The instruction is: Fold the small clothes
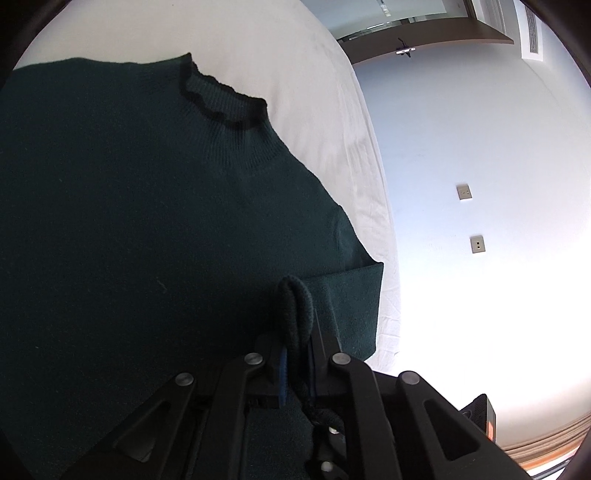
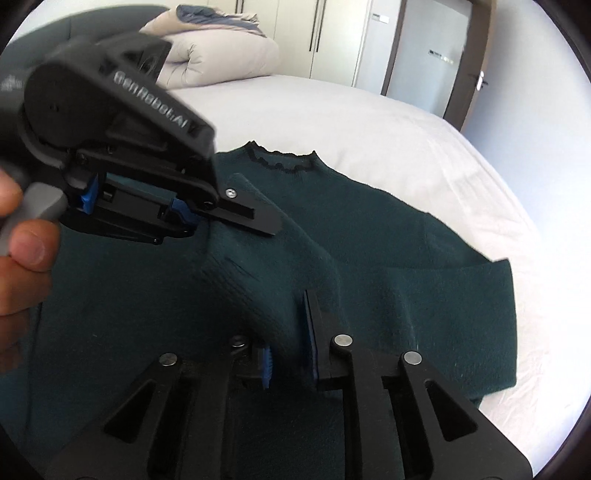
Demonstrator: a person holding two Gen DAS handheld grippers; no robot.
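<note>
Green sweater (image 2: 388, 258) covers white bed (image 2: 332, 110), wardrobe (image 2: 314, 37) perhaps beyond.

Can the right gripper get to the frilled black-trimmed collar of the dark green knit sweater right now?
Probably not yet: the right gripper is shut on a raised fold of the dark green knit sweater, and the left gripper sits near the path to the collar.

White bed sheet (image 2: 369, 122) wrinkled near edge; rolled beige-and-blue duvet (image 2: 225, 55) at far end; pale wardrobe doors (image 2: 332, 33) behind; door (image 2: 443, 59) beside; two wall sockets (image 1: 464, 192) on pale wall (image 1: 498, 129)
</note>
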